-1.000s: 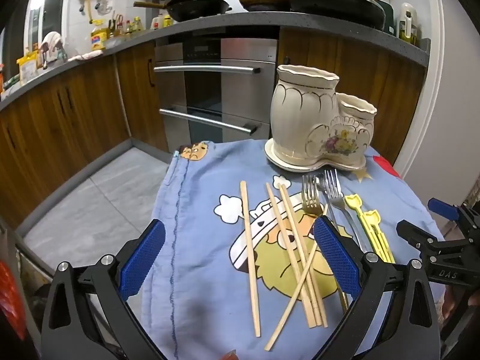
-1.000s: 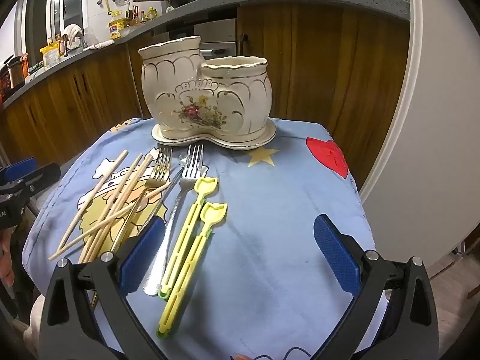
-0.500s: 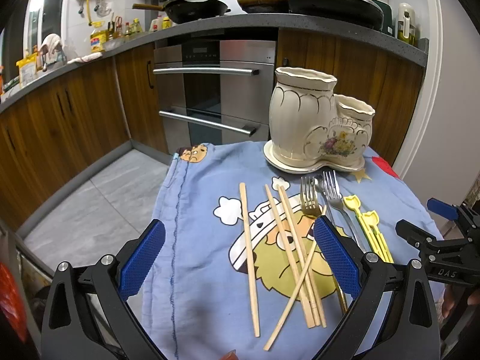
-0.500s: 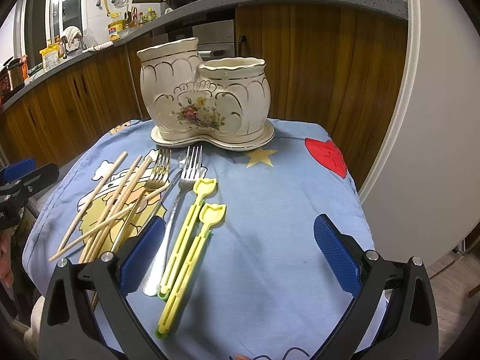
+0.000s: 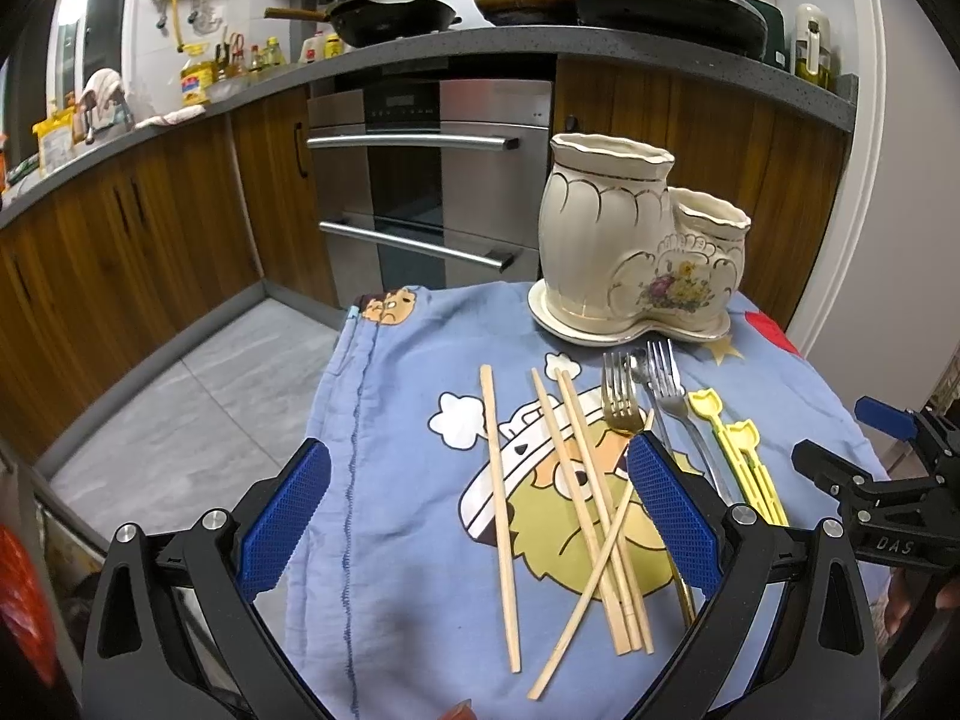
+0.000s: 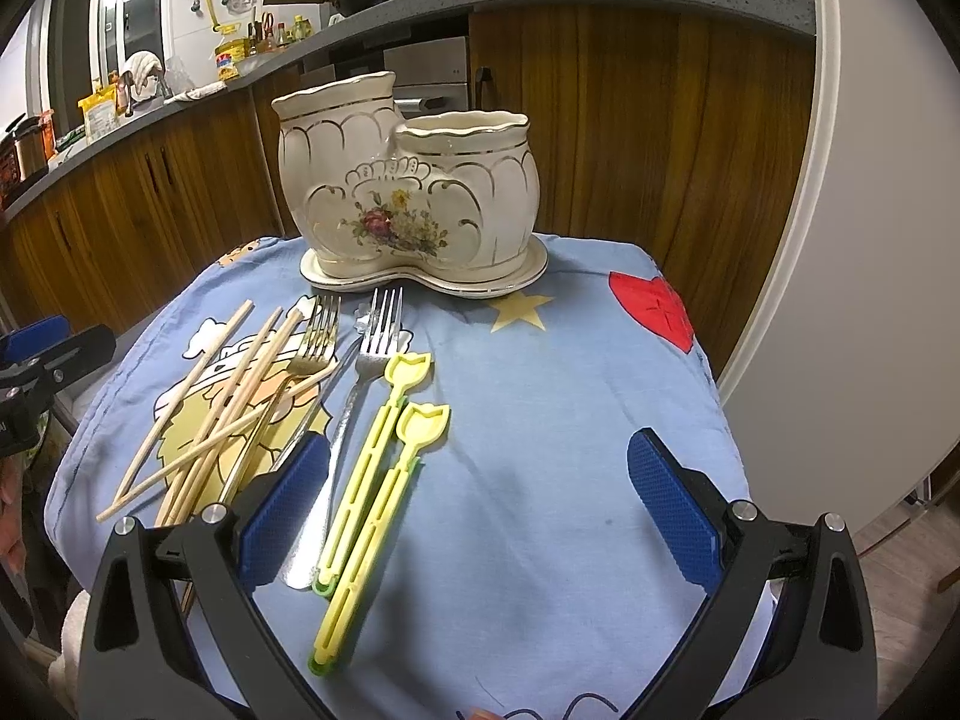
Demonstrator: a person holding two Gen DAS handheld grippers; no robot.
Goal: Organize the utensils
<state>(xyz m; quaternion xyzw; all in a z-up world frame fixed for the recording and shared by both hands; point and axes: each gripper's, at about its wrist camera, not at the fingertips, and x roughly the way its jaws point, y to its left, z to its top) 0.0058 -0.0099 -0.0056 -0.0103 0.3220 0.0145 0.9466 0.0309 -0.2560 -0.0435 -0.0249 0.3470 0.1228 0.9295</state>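
The utensils lie loose on the blue cartoon-print cloth (image 5: 390, 516) covering the table: four wooden chopsticks (image 5: 573, 480) directly ahead of the left hand-held gripper (image 5: 474, 525), one crossing the others; a gold fork (image 5: 618, 399) and a silver fork (image 6: 360, 396) between the two grippers; two yellow plastic picks (image 6: 384, 474) just ahead of the right hand-held gripper (image 6: 477, 516), toward its left finger. The cream two-pot ceramic holder (image 6: 408, 198) stands beyond them at the far edge, both pots apparently empty. Compared with a second ago, nothing on the cloth has shifted; both views show only slight drift, the holder sitting marginally differently in frame. Both grippers are spread wide with nothing between the pads. Assessment: sorting has not begun; every item remains to be lifted into the holder, and the drift suggests alignment ahead of a first pick.
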